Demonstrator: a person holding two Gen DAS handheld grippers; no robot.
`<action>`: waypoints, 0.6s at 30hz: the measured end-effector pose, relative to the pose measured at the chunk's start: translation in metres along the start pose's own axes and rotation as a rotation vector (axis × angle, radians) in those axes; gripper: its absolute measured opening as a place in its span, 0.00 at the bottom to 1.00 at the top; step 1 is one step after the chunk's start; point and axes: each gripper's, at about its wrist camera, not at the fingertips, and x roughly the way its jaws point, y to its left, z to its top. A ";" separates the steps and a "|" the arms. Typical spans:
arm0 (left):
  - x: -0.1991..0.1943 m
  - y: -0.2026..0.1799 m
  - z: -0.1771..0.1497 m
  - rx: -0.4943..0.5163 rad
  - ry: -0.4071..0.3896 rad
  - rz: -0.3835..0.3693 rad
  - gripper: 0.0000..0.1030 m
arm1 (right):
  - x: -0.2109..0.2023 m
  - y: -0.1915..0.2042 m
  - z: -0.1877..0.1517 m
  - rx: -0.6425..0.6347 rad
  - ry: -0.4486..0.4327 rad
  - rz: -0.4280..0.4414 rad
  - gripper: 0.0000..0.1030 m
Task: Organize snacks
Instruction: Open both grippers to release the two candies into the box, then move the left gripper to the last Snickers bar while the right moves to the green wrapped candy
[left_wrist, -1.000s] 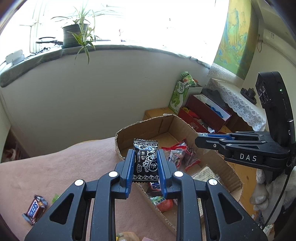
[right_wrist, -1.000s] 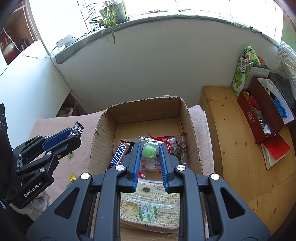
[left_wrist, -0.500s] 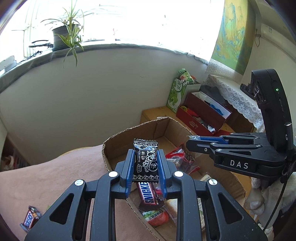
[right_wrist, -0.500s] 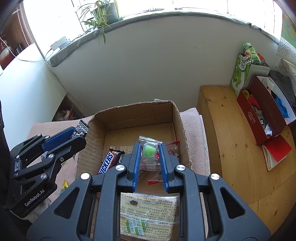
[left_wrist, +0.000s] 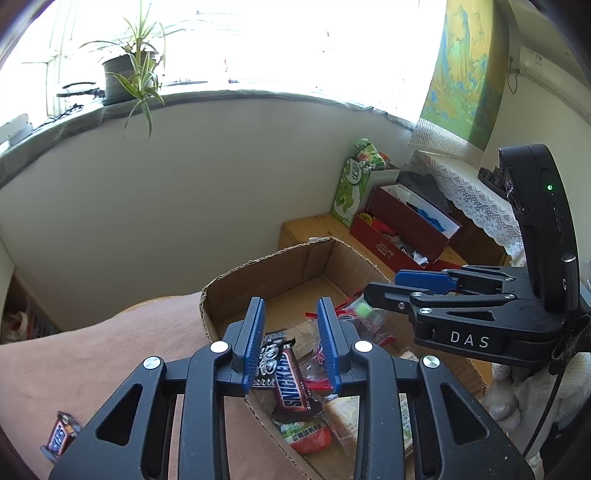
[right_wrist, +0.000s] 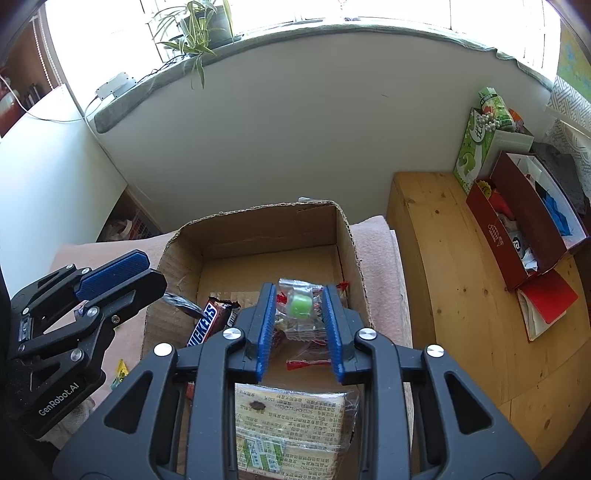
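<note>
Fingers (left_wrist: 255, 343) over Snickers bar (left_wrist: 291, 384), lengthwise away.

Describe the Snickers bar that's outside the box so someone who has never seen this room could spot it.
Find the open cardboard box on the pink blanket. Left of it, alone on the blanket, lies a small Snickers bar. The other Snickers bar lies inside the box among other packets.

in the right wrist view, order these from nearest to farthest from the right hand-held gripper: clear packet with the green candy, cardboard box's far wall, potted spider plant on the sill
1. Clear packet with the green candy: between the right hand-held gripper fingers.
2. Brown cardboard box's far wall: straight ahead, beyond the packet.
3. Potted spider plant on the sill: farthest, up at the window, left of centre.
</note>
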 end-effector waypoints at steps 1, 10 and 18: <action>0.000 0.000 0.000 0.000 0.000 0.000 0.27 | -0.001 0.000 0.000 0.002 -0.006 -0.003 0.49; -0.007 0.001 0.000 0.002 -0.010 0.005 0.32 | -0.011 -0.004 0.001 0.001 -0.034 -0.039 0.66; -0.026 0.002 -0.003 0.003 -0.036 0.004 0.32 | -0.020 0.003 -0.002 0.004 -0.041 -0.048 0.67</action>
